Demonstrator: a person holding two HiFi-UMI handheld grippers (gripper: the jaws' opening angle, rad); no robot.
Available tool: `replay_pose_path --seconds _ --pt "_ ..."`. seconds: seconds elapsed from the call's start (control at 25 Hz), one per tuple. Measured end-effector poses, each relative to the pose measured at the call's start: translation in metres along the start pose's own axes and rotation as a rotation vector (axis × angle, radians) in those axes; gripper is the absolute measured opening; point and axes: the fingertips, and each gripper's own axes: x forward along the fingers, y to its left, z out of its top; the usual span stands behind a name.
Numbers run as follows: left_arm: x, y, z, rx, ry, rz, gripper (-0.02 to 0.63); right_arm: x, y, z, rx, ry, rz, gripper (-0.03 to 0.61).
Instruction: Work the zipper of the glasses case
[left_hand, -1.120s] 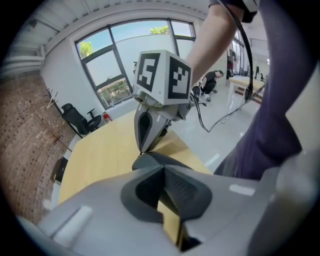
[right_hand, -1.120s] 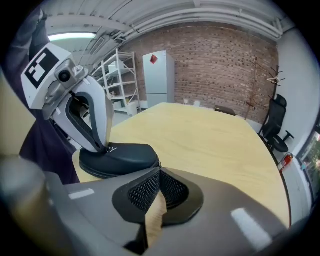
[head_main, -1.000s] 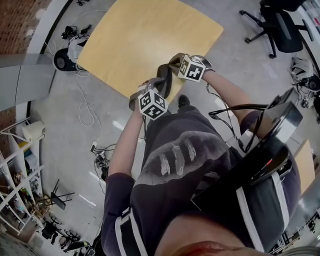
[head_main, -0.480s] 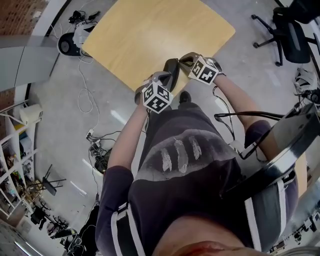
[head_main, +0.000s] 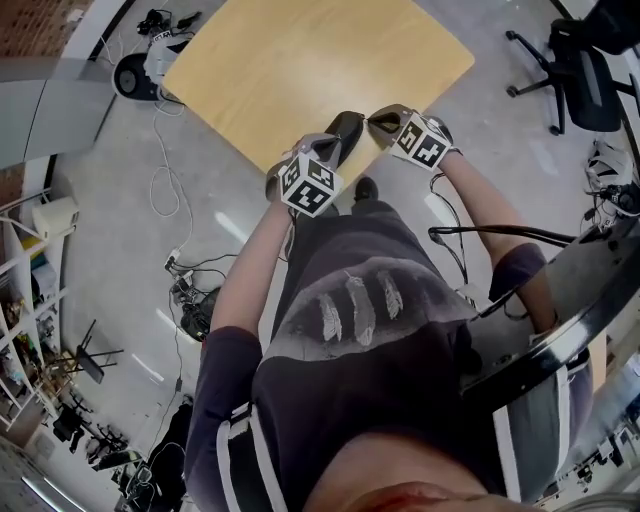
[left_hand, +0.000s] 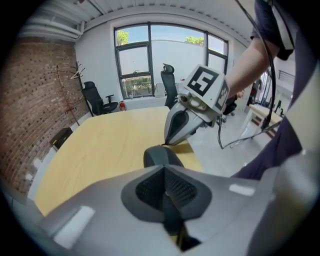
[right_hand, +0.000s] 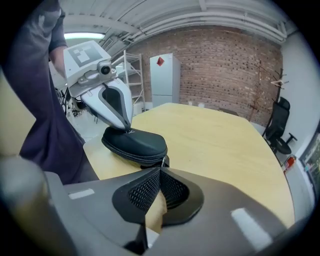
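Note:
A black zipped glasses case (head_main: 346, 130) lies at the near corner of the wooden table (head_main: 300, 60). In the right gripper view the case (right_hand: 135, 145) sits just beyond my right gripper (right_hand: 161, 169), whose jaws are shut on the small metal zipper pull (right_hand: 163, 161) at the case's near end. My left gripper (right_hand: 127, 130) comes down on the far end of the case, shut, with its tips touching the top. From the left gripper view the case (left_hand: 161, 156) lies right past my left gripper (left_hand: 164, 167), and the right gripper (left_hand: 166, 143) meets its other end.
The case is close to the table's corner edge (right_hand: 95, 150), with the person's body right behind it. Office chairs (head_main: 570, 60) stand at the right, and cables (head_main: 170, 200) lie on the floor at the left. A white fridge (right_hand: 165, 80) and a brick wall stand beyond the table.
The right gripper has shifted a little to the right at the case's end. The left gripper has rolled about its own axis. Both stayed shut, and the case kept its place near the table corner.

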Motion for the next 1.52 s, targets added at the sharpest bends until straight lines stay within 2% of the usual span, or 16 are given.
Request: replay_pose_path --seconds 0.08,0.16,0.2,0.24,0.36,0.48,0.52,0.8,0.96,1.04,1.16,1.28,1.4,1.52 --pt "-0.003 0.006 -0.006 0.013 0.007 -0.011 -0.002 0.007 0.002 0.005 0.064 -0.005 0.005 -0.003" --pt "-0.005 0.010 -0.011 0.040 0.021 -0.015 -0.002 0.016 0.005 0.011 0.073 -0.004 0.008 0.007" --pt "-0.005 0.011 -0.010 0.050 0.027 -0.016 -0.002 0.018 0.006 0.011 0.058 -0.001 0.008 0.028" --pt "-0.004 0.009 -0.008 0.060 0.031 -0.018 -0.002 0.019 0.006 0.010 0.038 0.003 0.009 0.083" --pt "0.000 0.002 -0.001 0.092 0.046 -0.024 -0.002 0.015 0.003 0.006 -0.014 -0.002 0.001 0.090" --pt "0.000 -0.004 0.001 0.105 0.055 -0.031 -0.002 0.010 -0.005 0.006 -0.055 0.004 -0.003 0.160" --pt "0.001 -0.007 0.002 0.105 0.056 -0.032 -0.002 0.007 -0.006 0.004 -0.074 0.009 0.004 0.166" --pt "0.002 -0.007 0.005 0.113 0.055 -0.041 -0.002 0.004 -0.012 0.005 -0.209 0.058 0.054 0.146" --pt "0.001 -0.005 0.004 0.114 0.053 -0.034 -0.002 0.012 -0.006 0.005 -0.257 0.065 0.062 0.054" --pt "0.000 -0.006 0.004 0.125 0.054 -0.035 -0.002 0.013 -0.006 0.005 -0.262 0.056 0.047 0.056" --pt "0.000 -0.008 0.002 0.140 0.057 -0.040 -0.002 0.016 -0.006 0.005 -0.285 0.055 0.046 0.098" --pt "0.000 -0.008 0.001 0.142 0.055 -0.049 -0.002 0.018 -0.002 0.008 -0.401 0.076 0.081 0.100" --pt "-0.001 -0.004 0.001 0.137 0.052 -0.052 -0.002 0.020 0.000 0.012 -0.515 0.107 0.119 0.077" --pt "-0.003 -0.003 0.002 0.129 0.049 -0.052 -0.002 0.020 0.001 0.014 -0.511 0.105 0.138 0.048"
